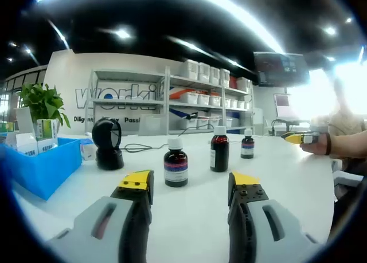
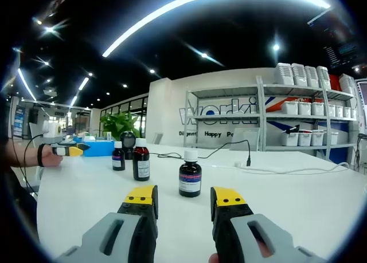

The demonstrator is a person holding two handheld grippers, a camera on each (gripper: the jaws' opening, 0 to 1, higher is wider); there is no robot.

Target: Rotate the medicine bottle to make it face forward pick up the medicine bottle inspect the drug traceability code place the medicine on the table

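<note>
Both views sat low over the white surface [image 1: 189, 217], each looking level along its own fingers toward the shelves [image 1: 172, 99] at the back wall. The left gripper view faced the three bottles [image 1: 175, 167] from their left side; the right gripper view from their right — both shared bottles, surface and shelves.

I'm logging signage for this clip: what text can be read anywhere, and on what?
"worki", cut off by shelving: large letters on the back wall.
"Happy", then a cut-off "P": smaller line on the same wall, right gripper view.
"Dilig..." and "Pass...": fragments of that line, left gripper view.
Labels on the three medicine bottles: too small to read.
Cartons in the blue bin: print blurred.
</note>
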